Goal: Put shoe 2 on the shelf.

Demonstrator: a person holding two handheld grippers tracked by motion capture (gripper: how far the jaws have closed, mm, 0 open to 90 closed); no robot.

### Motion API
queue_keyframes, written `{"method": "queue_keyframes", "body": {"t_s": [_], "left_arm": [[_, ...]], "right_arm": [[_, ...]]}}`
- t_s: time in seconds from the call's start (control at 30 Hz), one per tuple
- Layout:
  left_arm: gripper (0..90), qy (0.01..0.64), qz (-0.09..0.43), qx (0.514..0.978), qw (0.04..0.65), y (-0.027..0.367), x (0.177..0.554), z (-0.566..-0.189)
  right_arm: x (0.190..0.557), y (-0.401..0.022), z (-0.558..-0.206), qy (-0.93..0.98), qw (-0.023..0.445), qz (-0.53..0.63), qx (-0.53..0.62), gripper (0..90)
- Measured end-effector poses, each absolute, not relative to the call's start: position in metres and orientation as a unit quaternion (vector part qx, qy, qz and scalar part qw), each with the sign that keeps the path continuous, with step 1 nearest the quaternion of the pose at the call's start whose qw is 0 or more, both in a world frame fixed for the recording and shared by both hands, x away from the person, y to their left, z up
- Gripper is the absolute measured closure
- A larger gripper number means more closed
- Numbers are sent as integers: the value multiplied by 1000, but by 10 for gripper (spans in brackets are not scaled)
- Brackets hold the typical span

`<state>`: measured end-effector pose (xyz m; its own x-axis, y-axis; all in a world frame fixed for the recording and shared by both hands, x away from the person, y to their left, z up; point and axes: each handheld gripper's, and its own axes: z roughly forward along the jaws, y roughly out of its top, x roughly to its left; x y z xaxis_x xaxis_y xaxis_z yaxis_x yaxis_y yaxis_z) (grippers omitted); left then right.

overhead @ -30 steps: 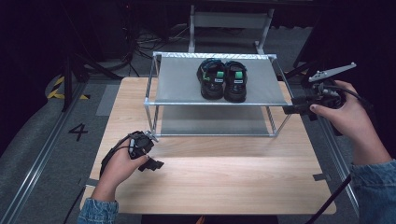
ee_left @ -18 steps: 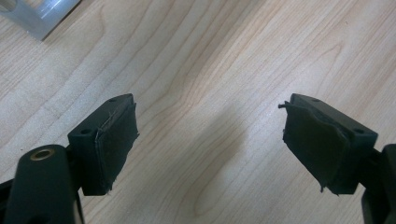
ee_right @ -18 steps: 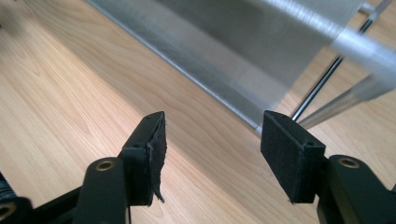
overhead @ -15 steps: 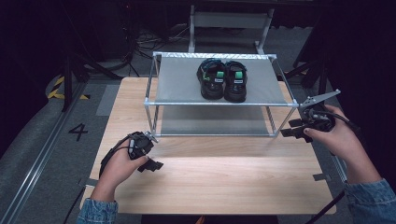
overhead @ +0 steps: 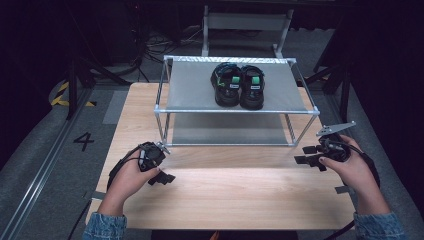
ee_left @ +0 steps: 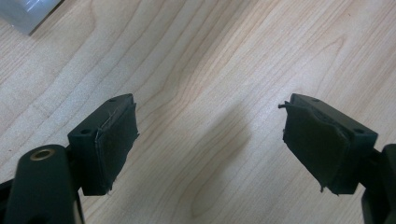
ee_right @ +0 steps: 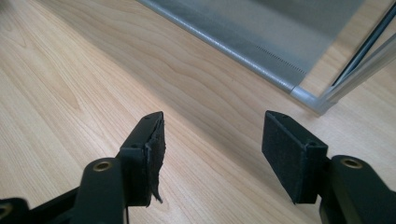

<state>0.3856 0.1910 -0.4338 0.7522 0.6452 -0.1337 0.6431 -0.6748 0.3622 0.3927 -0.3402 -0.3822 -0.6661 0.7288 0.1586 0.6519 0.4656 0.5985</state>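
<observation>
Left gripper (overhead: 162,176) low at lower left of the high view, jaws spread wide over bare table (overhead: 225,195), nothing between them. Right gripper (overhead: 311,156) at the right edge, beside the rack (overhead: 190,90) corner, jaws also wide and empty. Pair of sandals (overhead: 239,85) sits side by side on the rack's top shelf, upper centre, well apart from both grippers.
</observation>
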Motion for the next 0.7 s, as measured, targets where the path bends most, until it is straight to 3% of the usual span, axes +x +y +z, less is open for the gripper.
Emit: {"method": "queue_keyframes", "body": {"t_s": [0.7], "left_arm": [[181, 349, 6, 917, 193, 192, 388, -436]], "right_arm": [[388, -349, -432, 850, 65, 311, 420, 398]]}}
